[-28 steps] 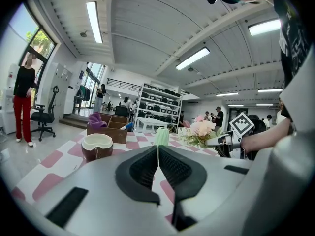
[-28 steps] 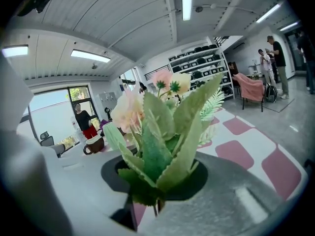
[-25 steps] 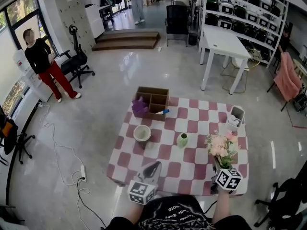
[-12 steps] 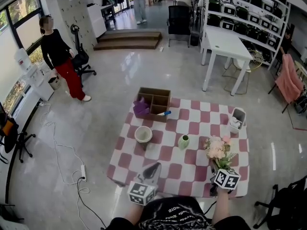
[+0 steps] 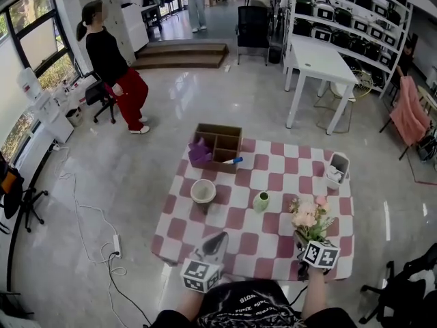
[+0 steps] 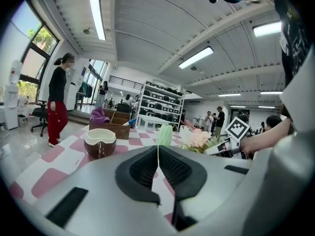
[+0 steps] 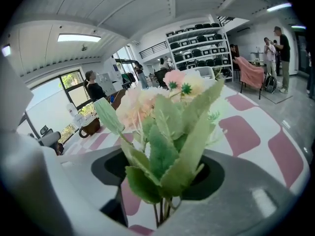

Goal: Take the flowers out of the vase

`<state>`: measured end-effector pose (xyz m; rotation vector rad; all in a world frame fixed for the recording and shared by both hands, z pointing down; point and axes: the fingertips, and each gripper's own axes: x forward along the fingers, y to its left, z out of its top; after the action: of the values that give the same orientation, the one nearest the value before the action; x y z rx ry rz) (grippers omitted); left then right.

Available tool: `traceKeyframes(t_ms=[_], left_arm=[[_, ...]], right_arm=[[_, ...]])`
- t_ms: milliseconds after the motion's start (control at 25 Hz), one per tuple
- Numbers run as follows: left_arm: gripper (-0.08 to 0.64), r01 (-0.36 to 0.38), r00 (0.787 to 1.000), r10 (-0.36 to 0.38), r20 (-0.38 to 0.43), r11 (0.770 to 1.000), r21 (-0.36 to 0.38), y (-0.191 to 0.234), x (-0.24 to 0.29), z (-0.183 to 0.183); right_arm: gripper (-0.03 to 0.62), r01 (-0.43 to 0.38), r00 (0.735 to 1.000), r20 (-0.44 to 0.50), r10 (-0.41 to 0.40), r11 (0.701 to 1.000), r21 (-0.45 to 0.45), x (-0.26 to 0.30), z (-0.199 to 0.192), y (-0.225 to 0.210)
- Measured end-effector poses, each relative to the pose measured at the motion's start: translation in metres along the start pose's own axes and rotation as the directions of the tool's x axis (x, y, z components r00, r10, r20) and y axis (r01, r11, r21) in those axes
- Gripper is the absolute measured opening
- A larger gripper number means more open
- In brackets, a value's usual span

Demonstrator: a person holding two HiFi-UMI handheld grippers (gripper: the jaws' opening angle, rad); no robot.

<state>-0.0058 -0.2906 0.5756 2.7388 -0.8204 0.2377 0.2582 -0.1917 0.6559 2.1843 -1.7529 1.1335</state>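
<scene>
A bunch of pink flowers [image 5: 311, 217] with green leaves stands over the front right of the checked tablecloth [image 5: 273, 176]. My right gripper [image 5: 304, 242] is at its stems. In the right gripper view the stems and leaves of the flowers [image 7: 162, 127] rise between the jaws of the right gripper [image 7: 160, 181]. The jaws have just been opening, and the pads stand clear of the thin stems. The small green vase [image 5: 261, 201] stands upright and empty mid-table, also visible as the vase [image 6: 165, 134] ahead of my left gripper [image 6: 157, 156], which is shut on nothing. That left gripper [image 5: 217, 241] rests near the front edge.
A wooden compartment box [image 5: 218, 142] with a purple cloth [image 5: 199, 152] sits at the table's far side. A brown-and-white bowl [image 5: 203, 190] is at the left, a white basket [image 5: 336, 167] at the far right. A person in red trousers [image 5: 116, 67] walks beyond the table.
The right gripper and the flowers have sunk a little toward the table. The left gripper has stayed put. The person in red trousers has walked further right across the floor.
</scene>
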Motion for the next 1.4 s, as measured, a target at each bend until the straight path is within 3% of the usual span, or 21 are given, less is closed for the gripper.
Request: traceKeyframes(t_ms=[120,280,440,640,880,1080,1400], left_arm=[[0.012,0.015,1.0,-0.015,-0.012,1.0,0.003,-0.001,0.003,0.0],[0.012,0.031,0.999,-0.031,-0.023,1.0,-0.001,-0.006,0.008,-0.004],[0.012,0.047,0.999,-0.047,-0.024,0.999,0.007,-0.01,0.012,-0.002],[0.012,0.073,0.997,-0.073,-0.025,0.997,0.01,-0.016,0.014,0.0],[0.012,0.097,0.995,-0.097,-0.01,0.995,0.029,-0.026,0.011,0.006],[0.012,0.107,0.994,-0.108,0.019,0.993,0.047,-0.031,0.006,0.017],[0.012,0.101,0.994,-0.105,0.041,0.991,0.092,-0.029,0.0,0.025]], right_arm=[[0.346,-0.031,0.999,0.015,0.031,0.999,0.019,-0.001,0.001,0.007],[0.416,-0.014,1.0,0.012,0.014,1.0,-0.01,-0.005,-0.001,0.006],[0.48,-0.061,0.996,0.065,0.061,0.998,-0.004,-0.017,0.006,0.015],[0.492,-0.042,0.995,0.093,0.047,0.998,-0.052,-0.035,0.012,0.02],[0.495,-0.052,0.977,0.203,0.061,0.997,-0.052,-0.063,0.029,0.032],[0.495,-0.018,0.961,0.271,0.061,0.987,-0.159,-0.09,0.053,0.046],[0.494,-0.018,0.918,0.375,0.128,0.959,-0.283,-0.13,0.09,0.086]])
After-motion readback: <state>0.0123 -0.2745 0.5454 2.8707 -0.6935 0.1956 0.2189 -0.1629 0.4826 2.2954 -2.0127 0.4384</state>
